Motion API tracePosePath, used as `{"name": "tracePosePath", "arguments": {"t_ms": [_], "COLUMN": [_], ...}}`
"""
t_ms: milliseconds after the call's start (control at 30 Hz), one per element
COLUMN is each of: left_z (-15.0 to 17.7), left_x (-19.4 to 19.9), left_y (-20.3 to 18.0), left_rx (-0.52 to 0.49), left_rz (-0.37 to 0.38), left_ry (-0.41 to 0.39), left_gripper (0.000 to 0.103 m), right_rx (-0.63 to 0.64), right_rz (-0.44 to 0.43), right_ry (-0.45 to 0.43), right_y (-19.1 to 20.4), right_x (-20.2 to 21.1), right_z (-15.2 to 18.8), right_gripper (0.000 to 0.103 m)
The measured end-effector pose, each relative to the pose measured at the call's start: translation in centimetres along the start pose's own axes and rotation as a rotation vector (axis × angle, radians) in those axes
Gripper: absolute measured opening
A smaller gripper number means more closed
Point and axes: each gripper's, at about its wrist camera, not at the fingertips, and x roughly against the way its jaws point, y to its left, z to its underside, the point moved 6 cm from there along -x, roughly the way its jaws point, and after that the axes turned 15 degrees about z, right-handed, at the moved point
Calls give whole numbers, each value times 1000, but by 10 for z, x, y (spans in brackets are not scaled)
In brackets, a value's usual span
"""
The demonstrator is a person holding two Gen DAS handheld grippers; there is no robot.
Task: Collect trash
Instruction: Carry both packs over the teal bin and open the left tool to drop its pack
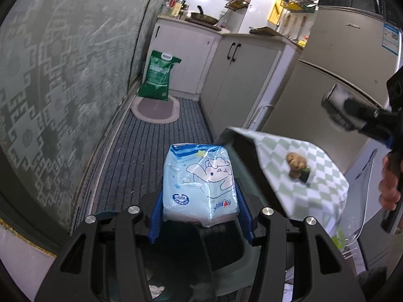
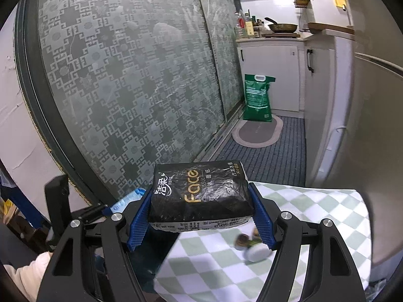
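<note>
My left gripper (image 1: 200, 209) is shut on a light blue tissue pack (image 1: 199, 176) with a cartoon print, held upright between the blue pads above the striped floor. The right gripper (image 2: 201, 211) is shut on a black tissue pack (image 2: 201, 191) with gold lettering, held over the edge of a table with a green-and-white checked cloth (image 2: 314, 209). On that cloth (image 1: 325, 173) lie a brown crumpled scrap (image 1: 297, 161) and a dark bit (image 1: 303, 175). The right wrist view shows them blurred beside a white round thing (image 2: 257, 253). A hand (image 1: 390, 188) holds the right gripper's handle.
A patterned frosted sliding door (image 2: 126, 75) runs along the left. A green sack (image 1: 157, 75) stands by an oval mat (image 1: 156, 110) at the far end of the striped carpet. White cabinets (image 1: 241, 75) and a fridge (image 1: 340, 63) line the right. A crumpled white tissue (image 1: 156, 289) lies below my left gripper.
</note>
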Motion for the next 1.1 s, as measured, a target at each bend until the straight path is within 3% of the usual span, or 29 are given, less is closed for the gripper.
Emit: {"name": "tracePosePath", "arguments": {"t_ms": [267,567,700,1100], "left_z": [30,78,99,140], "left_x": [-3,-21,-28,-37], "left_y": [38,77,95,118], "left_rx": [23,48,96,118], "left_rz": [-48,-102,-91,-105], "left_ry": [73,210,283,424], "left_gripper": [53,53,54,54], "right_rx": [25,63,76,143], "right_rz": [-6,-33,-35,-78], "right_ry": [23,58,83,144], "right_y": [34,69,81,130], "right_x": [-17,-36,-46,-73], "right_z": [-5,0,4,15], "right_gripper": [72,72,72,72]}}
